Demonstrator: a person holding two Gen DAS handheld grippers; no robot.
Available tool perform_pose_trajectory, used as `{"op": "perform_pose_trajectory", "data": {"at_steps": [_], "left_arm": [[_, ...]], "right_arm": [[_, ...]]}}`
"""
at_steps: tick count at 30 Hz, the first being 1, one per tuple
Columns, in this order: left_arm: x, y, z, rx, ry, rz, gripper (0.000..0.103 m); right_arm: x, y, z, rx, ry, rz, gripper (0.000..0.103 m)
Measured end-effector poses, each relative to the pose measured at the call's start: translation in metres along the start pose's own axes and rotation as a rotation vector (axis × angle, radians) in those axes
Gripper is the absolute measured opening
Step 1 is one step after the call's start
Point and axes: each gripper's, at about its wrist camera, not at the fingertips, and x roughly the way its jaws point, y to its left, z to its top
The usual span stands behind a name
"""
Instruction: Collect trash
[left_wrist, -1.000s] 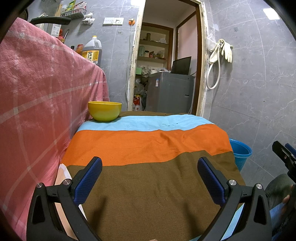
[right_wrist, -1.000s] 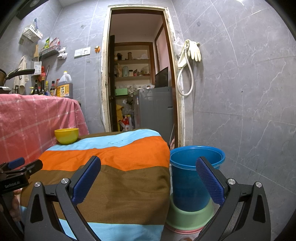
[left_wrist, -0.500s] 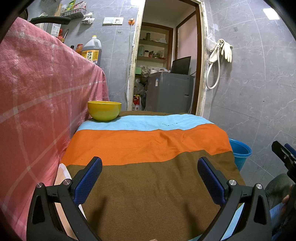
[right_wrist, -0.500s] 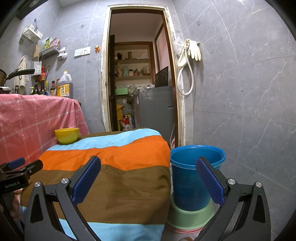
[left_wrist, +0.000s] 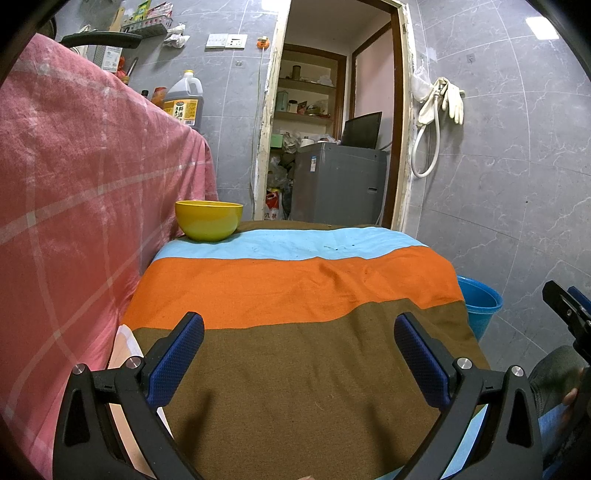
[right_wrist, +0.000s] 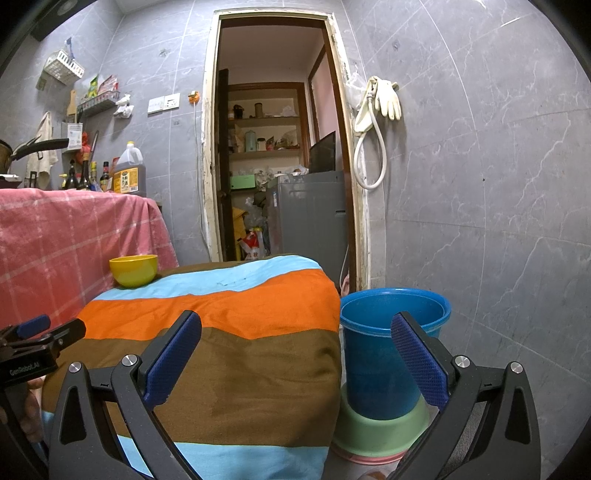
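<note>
left gripper (left_wrist: 299, 345): I had it hovering over the brown stripe at the near edge of the striped blanket (left_wrist: 295, 280); jaws spread wide, nothing between them.
right gripper (right_wrist: 295, 345): also wide apart and empty, near the blanket's right edge, facing the bucket.
trash: none I could spot on the blanket. Only the yellow bowl (left_wrist: 208, 220) sat at its far-left corner; contents hidden.
bin: blue bucket (right_wrist: 388, 343) stood on the floor just beside the blanket's right edge, on a green basin (right_wrist: 373, 428); inside not visible.
progress: I judged either finished or not begun; couldn't tell which.
vs earlier frame: no real change, both grippers stayed put and open.
</note>
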Motion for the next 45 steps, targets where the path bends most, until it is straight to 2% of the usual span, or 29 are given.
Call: {"op": "perform_pose_trajectory", "data": {"at_steps": [45], "left_arm": [[0.0008, 0.0030, -0.0018, -0.003, 0.003, 0.000, 0.101]], "right_arm": [[0.0000, 0.0001, 0.0001, 0.003, 0.000, 0.000, 0.103]]}}
